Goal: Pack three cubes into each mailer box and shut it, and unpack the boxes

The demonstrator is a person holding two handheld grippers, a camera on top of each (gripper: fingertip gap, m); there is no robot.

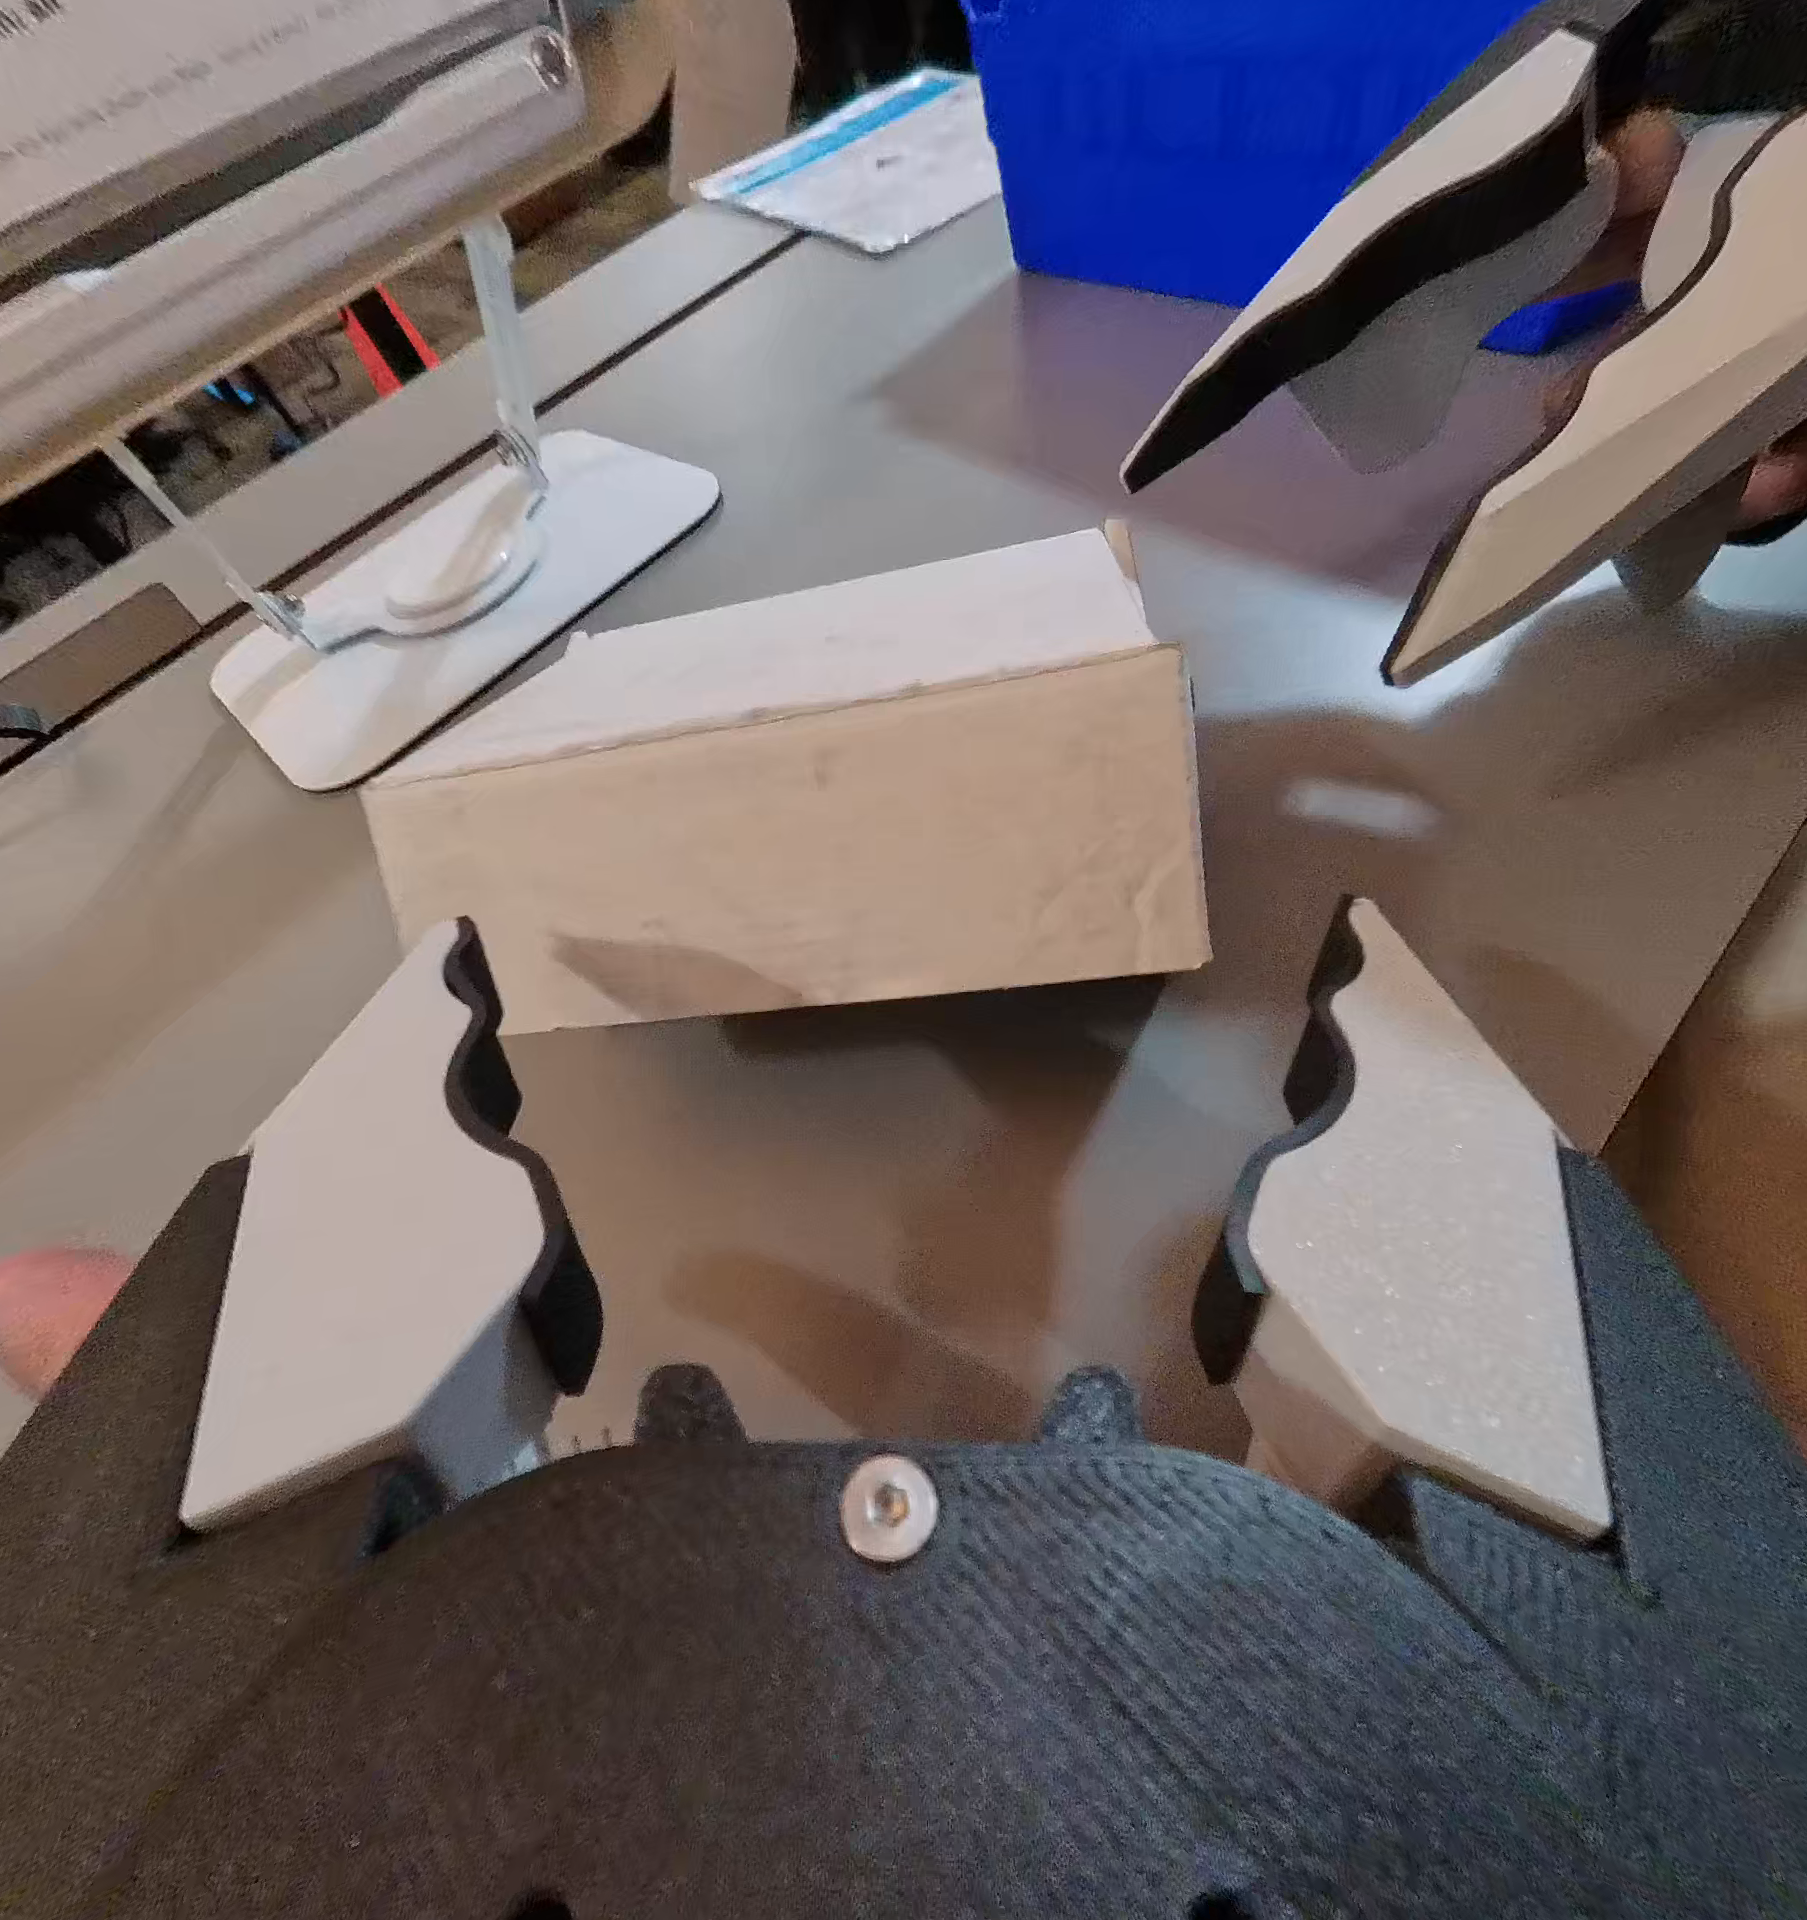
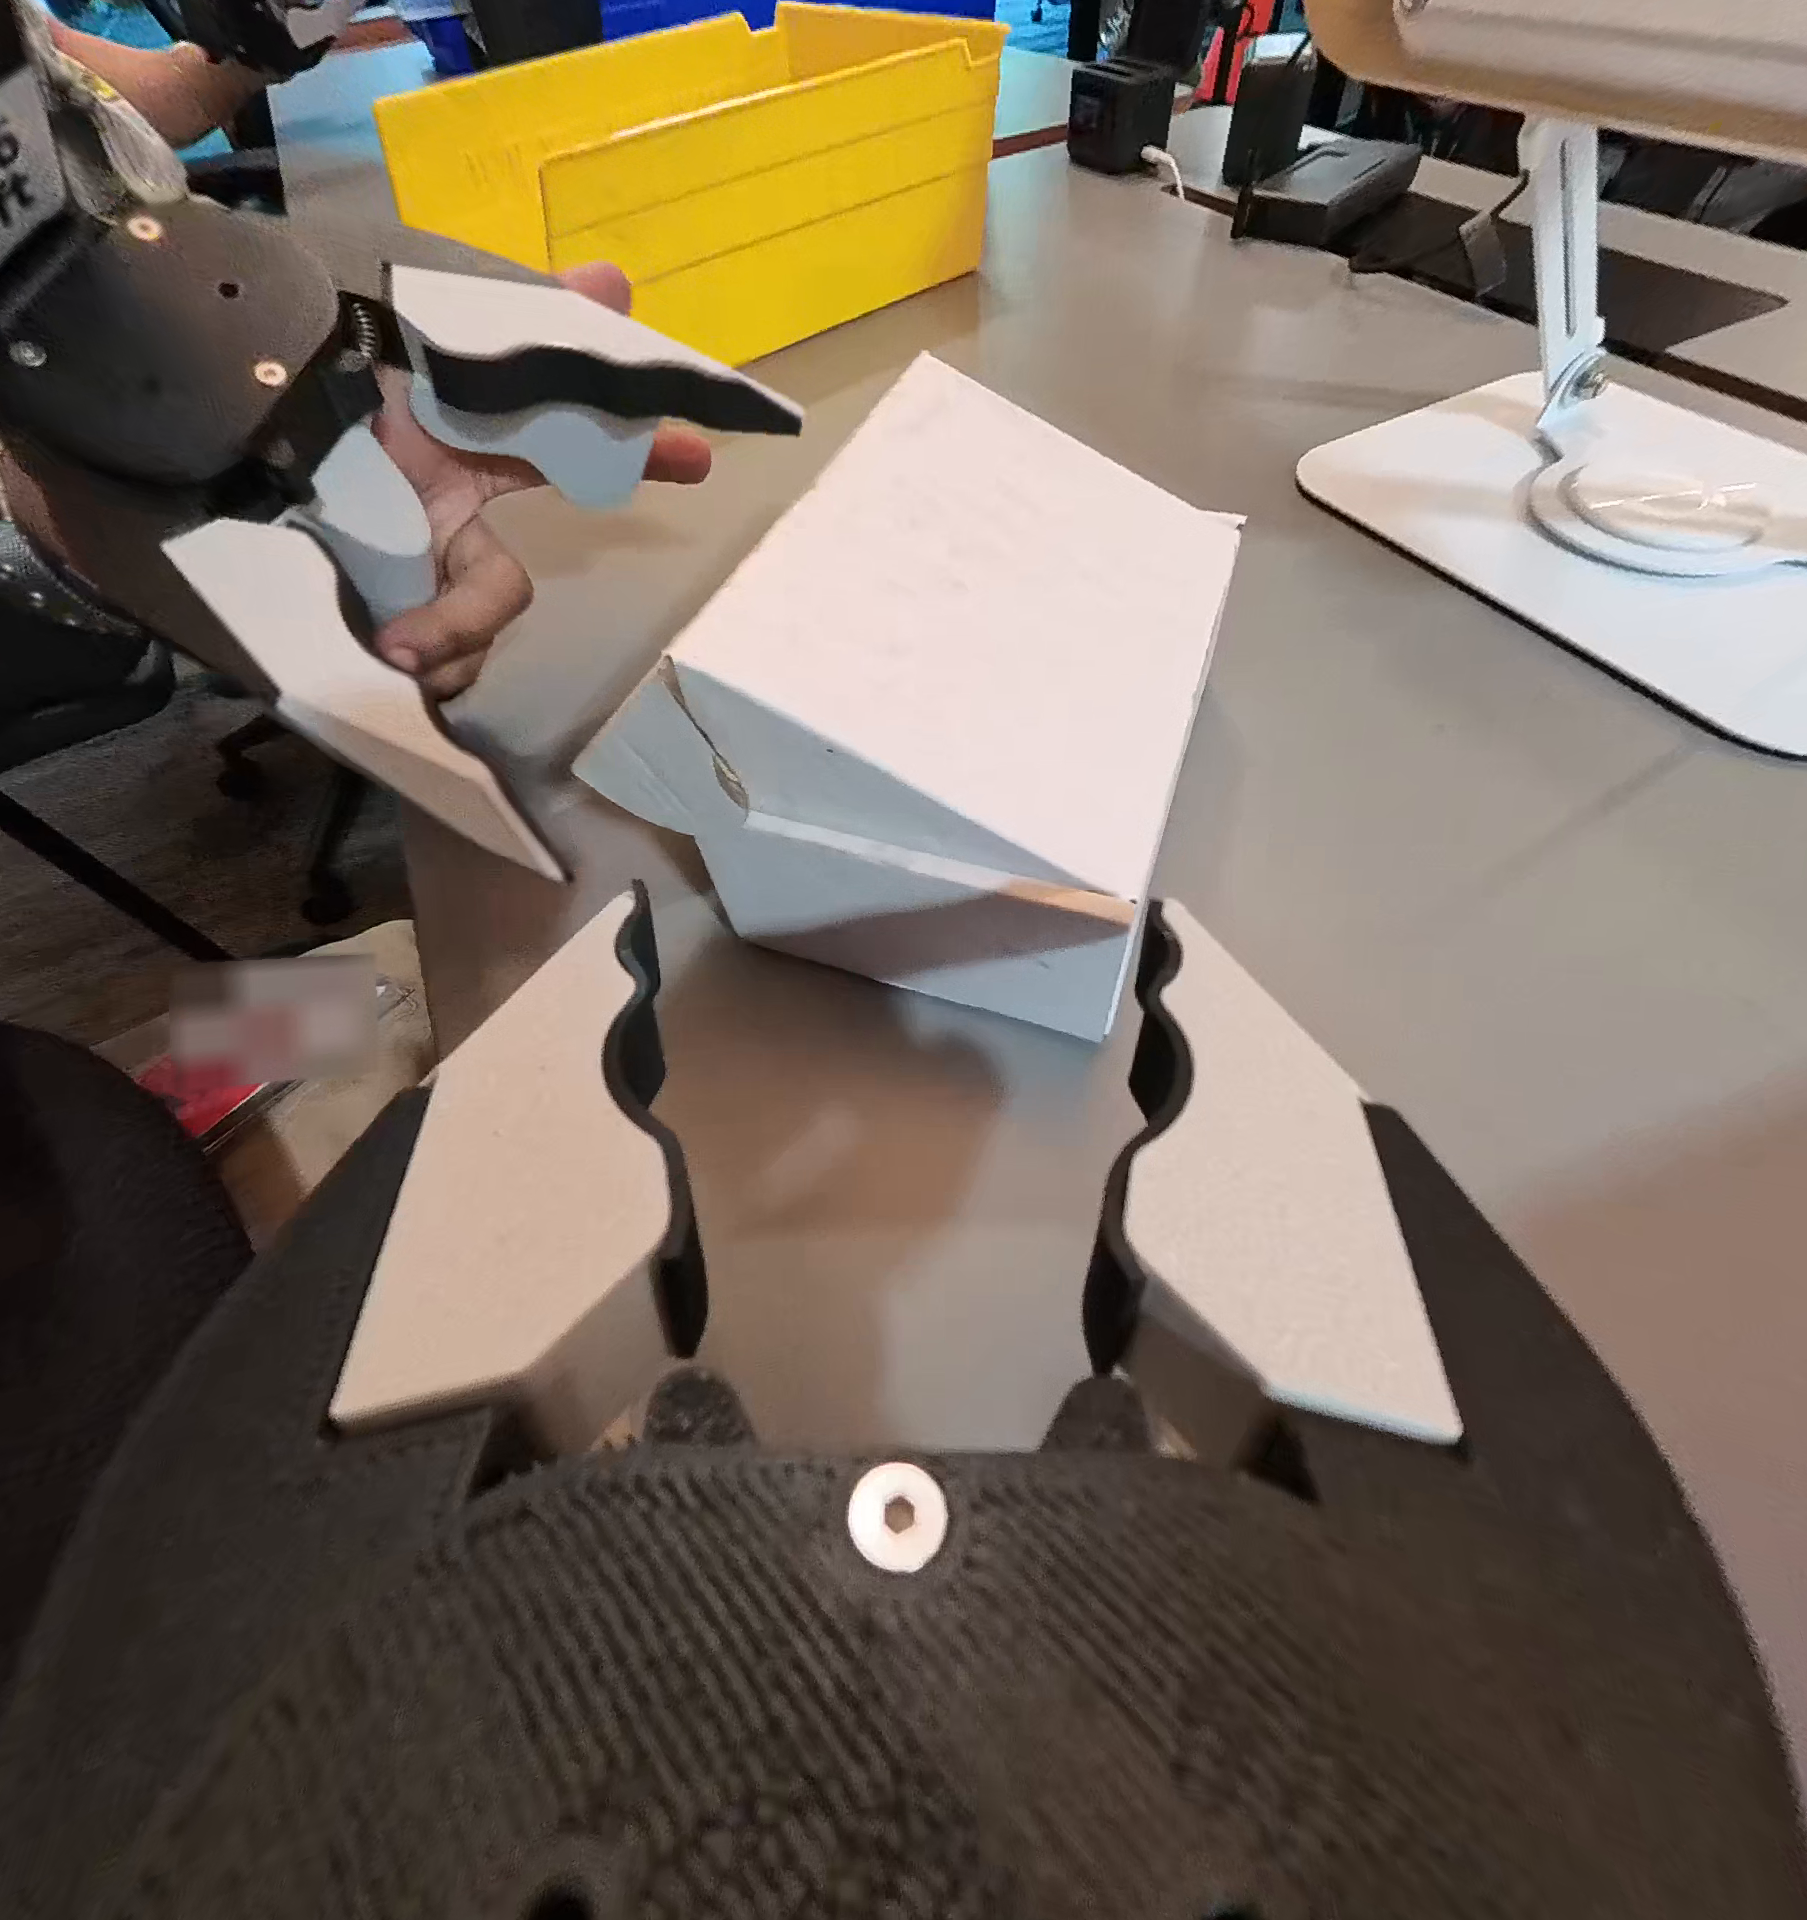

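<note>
A: We have the box (image 2: 940, 707) shut on the grey table (image 2: 1398, 987), near its front edge, with both our grippers just short of it and touching nothing. No cubes in sight, so whether it is packed we cannot tell

B: How does it lie?

A: Flat on its broad face, lid side up. In the right wrist view its long axis runs away from us and a little to the right, one short end facing the right gripper (image 2: 894, 925). In the left wrist view a long side wall (image 1: 795, 862) faces the left gripper (image 1: 904, 935), so the axis runs across that view

B: Jaws?

A: Both wide apart and empty; the left gripper (image 2: 686, 639) shows the same from the far side

B: What worries us?

A: The near end has a torn, creased corner (image 2: 712, 753), so we judge a fingertip could catch there and rip the flap instead of lifting the lid. The box looks light, so a push from one side alone may skate it toward the table edge. Behind it stand a yellow bin (image 2: 712, 177) and a white stand base (image 2: 1605, 561), well apart; a blue bin (image 1: 1190, 135) sits beyond the right gripper (image 1: 1257, 577)
</note>
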